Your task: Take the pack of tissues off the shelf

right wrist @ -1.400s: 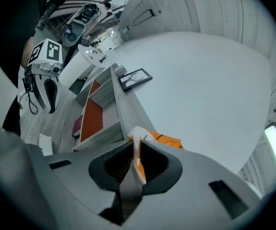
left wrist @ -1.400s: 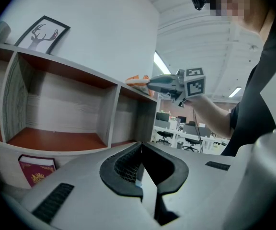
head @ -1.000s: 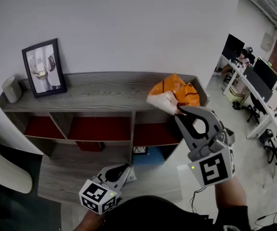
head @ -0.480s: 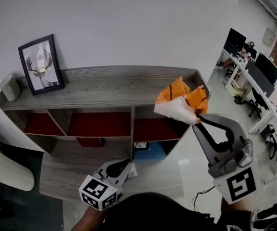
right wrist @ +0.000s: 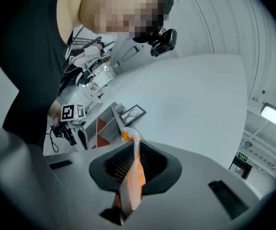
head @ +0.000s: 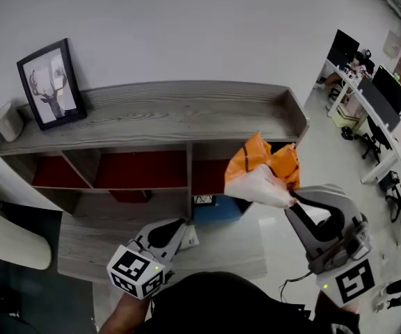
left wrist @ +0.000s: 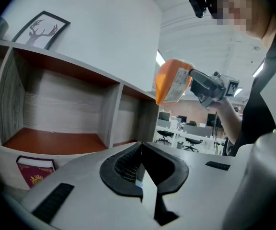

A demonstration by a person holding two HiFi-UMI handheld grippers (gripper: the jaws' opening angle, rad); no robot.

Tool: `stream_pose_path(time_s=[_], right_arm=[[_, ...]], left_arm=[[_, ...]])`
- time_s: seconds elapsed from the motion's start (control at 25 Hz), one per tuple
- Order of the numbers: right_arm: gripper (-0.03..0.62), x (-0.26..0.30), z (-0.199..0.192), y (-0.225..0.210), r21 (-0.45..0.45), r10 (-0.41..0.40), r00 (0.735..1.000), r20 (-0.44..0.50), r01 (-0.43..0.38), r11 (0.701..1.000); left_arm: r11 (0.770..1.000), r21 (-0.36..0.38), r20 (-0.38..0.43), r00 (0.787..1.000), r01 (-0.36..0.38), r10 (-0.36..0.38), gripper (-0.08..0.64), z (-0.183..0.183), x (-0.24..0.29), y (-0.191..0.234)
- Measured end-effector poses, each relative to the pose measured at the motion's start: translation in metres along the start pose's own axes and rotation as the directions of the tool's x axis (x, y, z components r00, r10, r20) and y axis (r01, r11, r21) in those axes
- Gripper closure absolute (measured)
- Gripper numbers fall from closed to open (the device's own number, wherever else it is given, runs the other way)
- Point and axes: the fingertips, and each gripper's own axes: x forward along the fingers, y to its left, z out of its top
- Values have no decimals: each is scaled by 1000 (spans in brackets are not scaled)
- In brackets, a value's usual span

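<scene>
Pinching the pack (head: 260,176) by what looks like one edge, the right gripper (head: 292,199) holds it clear in front of the shelf (head: 186,113), while the left gripper (head: 174,231) idles low, pressed together, empty.

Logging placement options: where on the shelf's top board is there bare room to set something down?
The top board is bare from the picture frame to its raised right end. The left end is crowded: the frame and a small white cylinder stand there.
</scene>
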Motion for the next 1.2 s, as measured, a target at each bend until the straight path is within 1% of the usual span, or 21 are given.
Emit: stream_pose_path(time_s=[0.24,0.48,0.64,0.76,0.84,0.88,0.92,0.96,1.0,1.04,1.12,1.2], right_arm=[[552,-2,-16,20,116,28,999,16,-30,993],[552,0,-43,48,196,81,996,-23,-75,978],[552,5,-70,67,270,131,990,-50,-113,956],[552,16,-88,81,338,158,987,-29,-139,931],[552,22,-99,90,362,168,986,-23,-149,920],[552,23,-107,96,365,186,982,-43,-158,917],[552,22,-119,105,363,221,971,-90,-174,915],[552,20,-133,114,361,262,954,-147,-195,912],[552,19,-144,123,362,291,939,-186,-209,908],[552,20,-151,129,370,302,933,-196,-215,904],[552,24,-160,138,410,307,936,-175,-214,887],[552,27,-172,148,466,323,933,-160,-217,858]], left_arm=[[1000,-1,-5,1000,4,-4,545,-1,4,0],[1000,-5,-12,1000,4,-4,545,-4,5,0],[1000,-10,-14,1000,0,0,545,-4,5,-2],[1000,-15,-21,1000,-4,4,545,-7,3,-1],[1000,-20,-28,1000,-7,6,545,-10,2,0],[1000,-23,-31,999,-8,7,545,-12,2,0],[1000,-27,-34,999,-10,9,545,-13,1,0],[999,-30,-37,999,-11,10,545,-15,1,1],[999,-34,-40,999,-12,11,545,-16,0,1],[999,-37,-43,999,-13,11,545,-18,0,1],[999,-40,-50,999,-14,12,545,-20,0,2],[999,-41,-55,998,-15,13,545,-21,0,3]])
